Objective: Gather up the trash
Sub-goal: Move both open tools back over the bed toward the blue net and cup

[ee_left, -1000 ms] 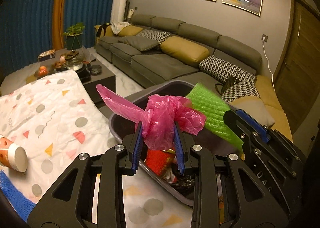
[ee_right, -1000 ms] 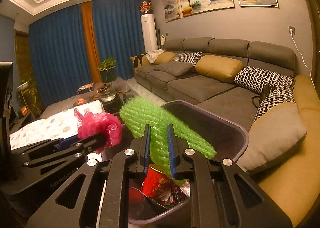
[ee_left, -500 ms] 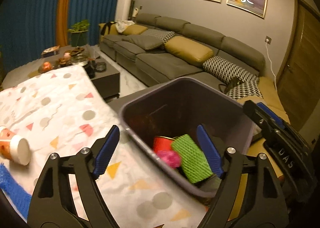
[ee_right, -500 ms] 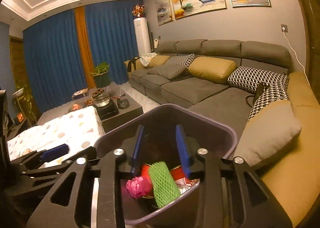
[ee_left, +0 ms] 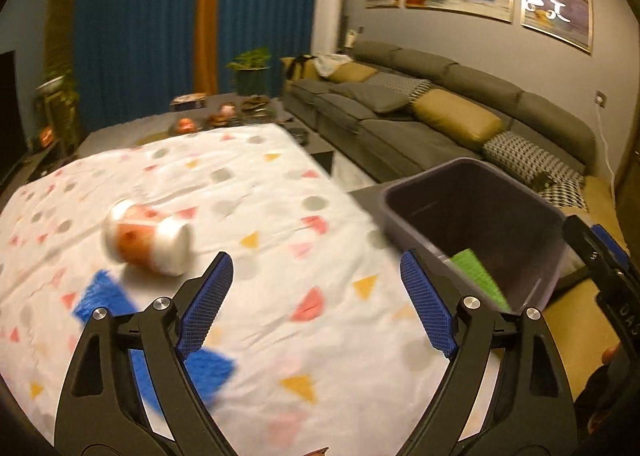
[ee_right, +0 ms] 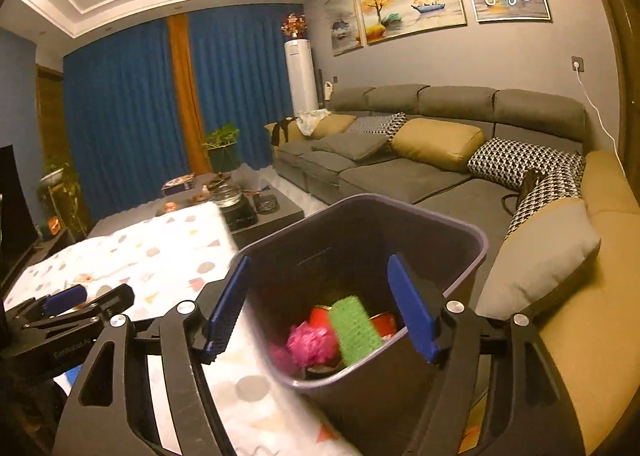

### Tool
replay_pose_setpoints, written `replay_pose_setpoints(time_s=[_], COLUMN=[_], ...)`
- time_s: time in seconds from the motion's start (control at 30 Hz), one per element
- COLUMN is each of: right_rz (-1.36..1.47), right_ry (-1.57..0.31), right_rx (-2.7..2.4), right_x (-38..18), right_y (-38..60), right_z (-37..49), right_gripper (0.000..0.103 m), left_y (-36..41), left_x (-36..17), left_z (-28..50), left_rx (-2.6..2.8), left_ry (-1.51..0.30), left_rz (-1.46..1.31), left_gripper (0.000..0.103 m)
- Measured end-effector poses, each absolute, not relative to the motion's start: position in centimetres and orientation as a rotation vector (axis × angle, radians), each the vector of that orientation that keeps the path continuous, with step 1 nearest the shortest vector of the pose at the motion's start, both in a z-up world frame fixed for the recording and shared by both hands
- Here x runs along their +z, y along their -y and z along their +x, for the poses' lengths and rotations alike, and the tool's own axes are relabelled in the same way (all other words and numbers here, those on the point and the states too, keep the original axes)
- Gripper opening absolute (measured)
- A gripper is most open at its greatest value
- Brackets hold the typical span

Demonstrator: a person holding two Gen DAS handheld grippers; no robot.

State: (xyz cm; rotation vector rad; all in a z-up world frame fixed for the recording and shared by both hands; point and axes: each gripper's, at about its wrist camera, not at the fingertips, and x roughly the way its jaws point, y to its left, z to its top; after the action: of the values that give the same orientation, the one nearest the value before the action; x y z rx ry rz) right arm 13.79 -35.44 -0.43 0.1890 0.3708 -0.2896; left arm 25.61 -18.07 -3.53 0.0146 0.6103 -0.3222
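Note:
A dark purple bin (ee_right: 476, 244) stands at the table's right edge and holds a green foam net (ee_right: 354, 326), a crumpled pink bag (ee_right: 312, 344) and red cans (ee_right: 386, 322). My right gripper (ee_right: 322, 306) is open and empty above the bin. The bin (ee_left: 472, 191) and the green net (ee_left: 478, 280) also show in the left wrist view. My left gripper (ee_left: 316, 304) is open and empty over the tablecloth. An orange and white paper cup (ee_left: 148, 238) lies on its side ahead to its left. A blue foam net (ee_left: 108, 296) lies near the left finger (ee_left: 204, 304).
The white patterned tablecloth (ee_left: 260, 191) covers the table. A grey sofa with cushions (ee_right: 420, 159) runs behind the bin. A dark coffee table (ee_right: 248, 207) with small items stands beyond the cloth. The right gripper's body (ee_left: 608, 276) shows at the right edge.
Both grippers opened and dropped the pink bag and the green net into the bin. The left gripper then swung left, away from the bin, over the tablecloth toward the cup.

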Motion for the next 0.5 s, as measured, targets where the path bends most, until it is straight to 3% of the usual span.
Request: replay_pose_setpoints(time_s=[0.5], right_rz=[0.124], right_ry=[-0.379], right_rx=[-0.161], right_x=[-0.8], right_y=[27.7], right_z=[12.7], right_gripper=[0.073], left_y=[7.9], left_x=[-4.3], left_z=[22.1], left_rx=[-0.124], left_ry=[-0.619], left_rz=[-0.003], left_gripper=[0.084])
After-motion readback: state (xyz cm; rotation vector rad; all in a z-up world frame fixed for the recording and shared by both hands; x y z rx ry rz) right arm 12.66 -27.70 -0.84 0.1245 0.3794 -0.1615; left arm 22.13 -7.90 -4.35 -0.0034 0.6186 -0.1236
